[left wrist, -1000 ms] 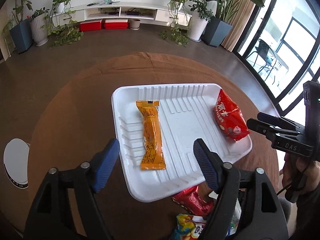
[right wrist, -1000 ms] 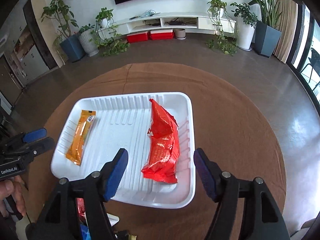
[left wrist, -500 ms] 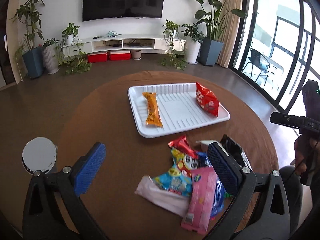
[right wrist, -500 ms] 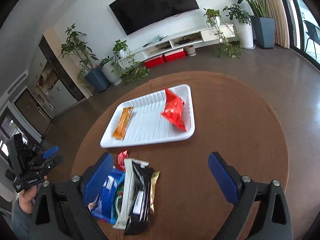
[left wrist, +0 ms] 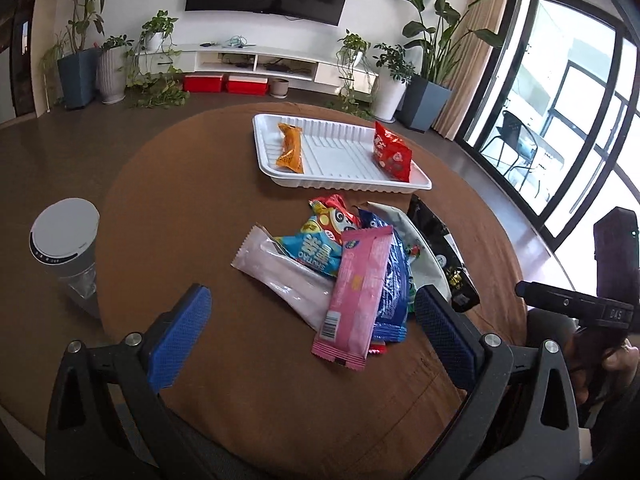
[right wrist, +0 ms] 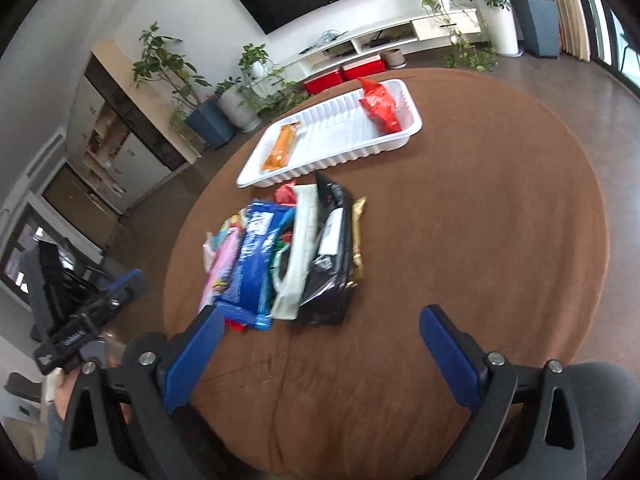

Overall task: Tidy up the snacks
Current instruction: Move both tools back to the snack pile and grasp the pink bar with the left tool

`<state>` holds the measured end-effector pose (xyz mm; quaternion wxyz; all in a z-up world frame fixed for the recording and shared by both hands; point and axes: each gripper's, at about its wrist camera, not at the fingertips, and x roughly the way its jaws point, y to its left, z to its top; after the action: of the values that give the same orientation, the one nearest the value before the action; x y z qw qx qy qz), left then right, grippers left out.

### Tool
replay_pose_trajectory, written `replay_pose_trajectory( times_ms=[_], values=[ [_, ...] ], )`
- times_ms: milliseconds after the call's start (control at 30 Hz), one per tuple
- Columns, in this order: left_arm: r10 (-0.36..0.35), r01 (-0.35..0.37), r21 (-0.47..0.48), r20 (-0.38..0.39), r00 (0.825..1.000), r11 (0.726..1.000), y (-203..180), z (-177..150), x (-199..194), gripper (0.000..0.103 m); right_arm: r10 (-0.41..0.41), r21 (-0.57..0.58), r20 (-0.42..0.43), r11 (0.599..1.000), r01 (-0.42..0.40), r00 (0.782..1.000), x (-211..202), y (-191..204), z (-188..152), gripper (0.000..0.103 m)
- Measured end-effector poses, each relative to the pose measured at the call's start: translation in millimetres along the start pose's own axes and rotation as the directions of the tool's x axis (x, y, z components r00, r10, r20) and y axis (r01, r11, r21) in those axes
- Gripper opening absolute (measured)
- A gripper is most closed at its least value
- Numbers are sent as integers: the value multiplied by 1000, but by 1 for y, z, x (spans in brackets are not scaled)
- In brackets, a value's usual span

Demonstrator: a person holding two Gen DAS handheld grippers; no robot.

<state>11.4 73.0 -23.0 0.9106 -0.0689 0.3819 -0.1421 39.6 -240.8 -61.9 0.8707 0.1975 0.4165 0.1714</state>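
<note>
A white ribbed tray [left wrist: 344, 160] sits at the far side of the round brown table, holding an orange packet [left wrist: 291, 148] at its left and a red packet [left wrist: 392, 151] at its right. It also shows in the right wrist view [right wrist: 336, 148]. A pile of snack packets lies nearer: a pink one [left wrist: 360, 292] on top, blue [right wrist: 256, 268], black [right wrist: 332, 264] and white ones. My left gripper [left wrist: 316, 340] is open and empty, near the pile's front. My right gripper [right wrist: 320, 356] is open and empty, pulled back over the table's near edge.
A round white-topped device [left wrist: 66, 236] stands left of the table. The brown tablecloth [right wrist: 480, 220] spreads right of the pile. Plants, a TV unit and glass doors ring the room.
Both grippers have pulled back and up from over the tray toward the near edge. The snack pile has come into view. Both stay open and empty.
</note>
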Motion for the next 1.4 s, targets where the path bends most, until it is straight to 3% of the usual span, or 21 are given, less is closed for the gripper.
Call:
replay_pose_trajectory(
  times_ms=[167,300,433,533,600,800,933,1267,1333,1400],
  values=[
    [8,-8,54,-10,1000,998,-14,-5,4,103,11,-30,61,999,-9,998,-7,4,-6,103],
    [19,-16,98,-30,999,995,-20,-1,12,102,-69,-53,67,996,72,995,-3,7,-4,103],
    [-15,21,118,-51,999,993,-22,8,24,101,-138,-53,46,989,141,989,-1,4,-1,103],
    [-76,88,143,-89,993,986,-24,19,36,82,-175,-16,29,984,176,984,3,-6,4,99],
    [-97,117,175,-120,988,978,-28,24,44,71,-138,20,14,990,137,990,5,-13,7,95],
    [-106,154,225,-211,972,962,-30,32,64,70,-136,22,11,991,136,991,10,-15,8,80],
    [-118,181,221,-269,956,958,-26,32,79,58,-126,0,-5,992,126,992,18,-10,10,72],
    [-118,188,196,-320,940,962,-24,36,94,54,-123,-29,-30,992,123,992,29,-4,11,70],
    [-116,187,191,-333,936,964,-23,36,98,48,-124,-24,-33,992,123,992,30,-6,11,70],
    [-124,193,175,-343,931,966,-19,37,102,33,-127,-22,-38,992,126,991,30,-8,11,70]
  ],
)
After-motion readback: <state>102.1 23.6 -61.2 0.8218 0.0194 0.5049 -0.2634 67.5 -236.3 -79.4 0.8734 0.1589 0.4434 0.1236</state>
